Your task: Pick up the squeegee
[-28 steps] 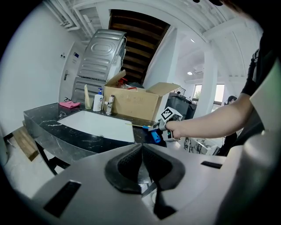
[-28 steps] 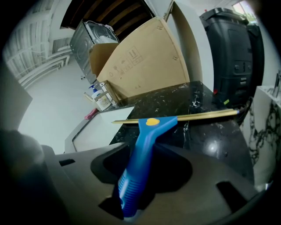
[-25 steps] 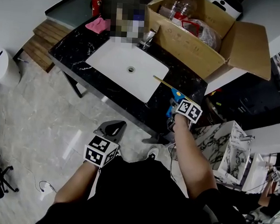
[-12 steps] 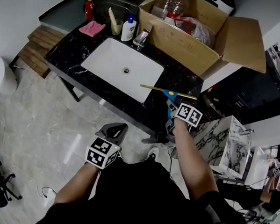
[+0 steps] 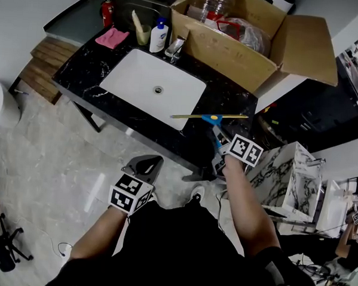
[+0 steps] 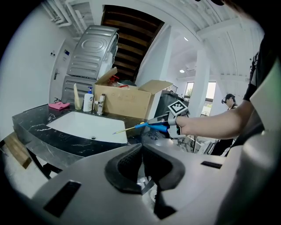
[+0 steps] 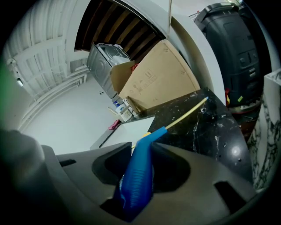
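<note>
**Right gripper holding the squeegee by its blue handle above the counter's front corner**

The right gripper is gripping the squeegee. Its jaws have just been closing, and in the right gripper view they are standing moderately apart with the thick blue handle filling the gap and both pads pressing on it. The thin yellow blade is running out ahead of the handle. In the head view the blade is lying almost level across the picture, with its left end over the near right corner of the white sink and its right end pointing toward the cardboard box. In the left gripper view the squeegee is hanging clear of the black marble counter, not touching it.

The left gripper is hanging low in front of the person, over the pale floor and well apart from the counter. Its jaws are sitting together with nothing between them.

The counter's front edge is running just below the squeegee. The open box is crowding the counter's far right side, close behind the blade. A marble-patterned cabinet is standing just beside the right forearm. Open room is lying to the left, over the sink and the bare floor. A soap bottle, a faucet and a pink cloth are sitting at the sink's far edge.
</note>
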A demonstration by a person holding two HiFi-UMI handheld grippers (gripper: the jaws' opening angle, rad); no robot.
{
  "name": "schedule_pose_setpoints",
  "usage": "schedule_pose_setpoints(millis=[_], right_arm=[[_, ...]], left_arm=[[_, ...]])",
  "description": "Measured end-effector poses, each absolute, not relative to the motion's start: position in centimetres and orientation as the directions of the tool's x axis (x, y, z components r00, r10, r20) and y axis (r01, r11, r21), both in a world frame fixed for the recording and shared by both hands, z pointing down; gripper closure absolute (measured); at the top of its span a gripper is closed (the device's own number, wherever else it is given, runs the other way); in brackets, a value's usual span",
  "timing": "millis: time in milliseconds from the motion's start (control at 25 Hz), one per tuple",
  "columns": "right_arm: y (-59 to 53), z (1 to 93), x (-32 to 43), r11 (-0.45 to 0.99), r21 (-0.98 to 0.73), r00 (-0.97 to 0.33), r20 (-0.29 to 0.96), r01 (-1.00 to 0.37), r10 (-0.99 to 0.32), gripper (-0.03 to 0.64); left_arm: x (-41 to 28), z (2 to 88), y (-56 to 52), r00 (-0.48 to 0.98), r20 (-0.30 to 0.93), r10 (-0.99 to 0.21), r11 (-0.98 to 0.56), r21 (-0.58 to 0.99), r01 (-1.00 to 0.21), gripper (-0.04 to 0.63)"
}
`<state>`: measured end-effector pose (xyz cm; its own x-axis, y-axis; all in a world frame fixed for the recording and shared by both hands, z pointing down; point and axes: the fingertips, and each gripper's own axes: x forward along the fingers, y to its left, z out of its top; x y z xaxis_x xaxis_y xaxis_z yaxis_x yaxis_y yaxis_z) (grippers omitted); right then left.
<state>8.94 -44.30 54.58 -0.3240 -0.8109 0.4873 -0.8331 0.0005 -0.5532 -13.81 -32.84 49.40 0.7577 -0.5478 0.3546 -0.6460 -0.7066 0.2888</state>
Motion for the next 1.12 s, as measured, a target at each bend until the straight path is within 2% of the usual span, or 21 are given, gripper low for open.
schedule_pose_setpoints(millis=[800, 1120], right_arm=[[-39.3, 47.4, 9.6, 0.062, -0.656, -0.339, 0.305, -0.753, -0.890, 0.465], [-35.5, 46.3, 13.3, 0.034, -0.642, -0.304, 0.316, -0.766, -0.899, 0.465]], left_arm=[[-12.6, 47.5, -33.7, 0.774, 0.323, -0.545, -0.740, 0.249, -0.625, 0.577], [-9.3, 46.8, -31.5, 0.767, 0.323, -0.555, -0.746, 0.217, -0.630, 0.577]])
